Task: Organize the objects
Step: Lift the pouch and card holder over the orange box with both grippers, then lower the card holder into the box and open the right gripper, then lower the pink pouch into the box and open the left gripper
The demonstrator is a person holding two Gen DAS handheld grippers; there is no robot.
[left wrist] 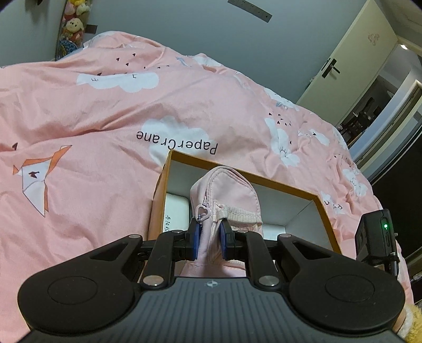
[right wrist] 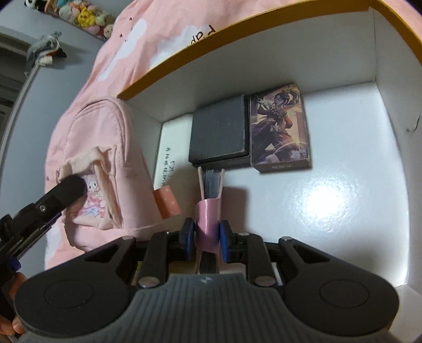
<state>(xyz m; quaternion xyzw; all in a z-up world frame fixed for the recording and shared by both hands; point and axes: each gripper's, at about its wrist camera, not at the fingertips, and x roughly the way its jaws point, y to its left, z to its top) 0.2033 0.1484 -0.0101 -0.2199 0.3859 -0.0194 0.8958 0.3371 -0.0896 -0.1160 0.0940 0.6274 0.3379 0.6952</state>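
Note:
My left gripper (left wrist: 210, 241) is shut on a pink zippered pouch (left wrist: 226, 195) and holds it upright over the near edge of an orange-rimmed box (left wrist: 290, 188) with a white inside. The pouch also shows in the right wrist view (right wrist: 105, 163), at the box's left wall. My right gripper (right wrist: 207, 238) is shut on a pink card holder (right wrist: 209, 211) with a stack of cards in it, low inside the box (right wrist: 343, 158). On the box floor lie a black box (right wrist: 219, 134), an illustrated card box (right wrist: 279, 129) and a white packet (right wrist: 174, 147).
The box rests on a bed with a pink quilt (left wrist: 105, 105) printed with clouds and paper cranes. Plush toys (left wrist: 73, 23) hang at the far wall. A door (left wrist: 350, 60) stands at the right. A small pink-orange roll (right wrist: 166, 201) lies beside the pouch.

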